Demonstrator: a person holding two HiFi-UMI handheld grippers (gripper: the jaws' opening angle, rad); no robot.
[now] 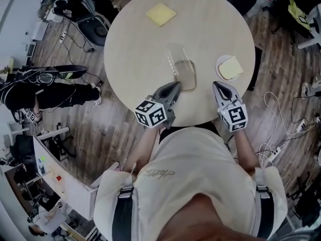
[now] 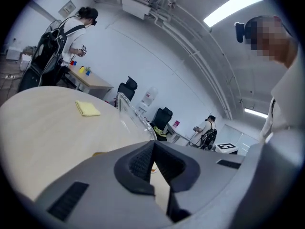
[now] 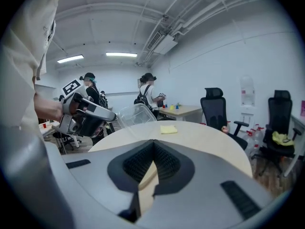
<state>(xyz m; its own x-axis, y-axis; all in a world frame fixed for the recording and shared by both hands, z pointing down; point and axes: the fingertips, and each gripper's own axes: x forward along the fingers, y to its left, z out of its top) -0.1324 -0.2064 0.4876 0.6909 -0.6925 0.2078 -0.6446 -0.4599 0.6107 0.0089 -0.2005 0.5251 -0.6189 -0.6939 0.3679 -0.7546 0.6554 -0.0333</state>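
Observation:
A clear plastic container (image 1: 183, 69) sits tilted over the near middle of the round wooden table (image 1: 140, 59). My left gripper (image 1: 175, 86) is shut on its near rim. In the left gripper view the rim (image 2: 136, 117) runs straight down into the closed jaws (image 2: 153, 143). The right gripper view shows that gripper (image 3: 95, 112) with the container (image 3: 136, 114) at its tip. My right gripper (image 1: 218, 86) is shut and empty, just short of a white plate (image 1: 220, 64) bearing a yellow slab (image 1: 230, 68). A folded yellow cloth (image 1: 160, 14) lies at the far side.
Black office chairs (image 3: 214, 104) stand beyond the table to the right. A person in black (image 1: 45, 92) is on the floor side at left, and others stand at a desk (image 2: 71, 37). Cables and a power strip (image 1: 273, 154) lie on the wooden floor.

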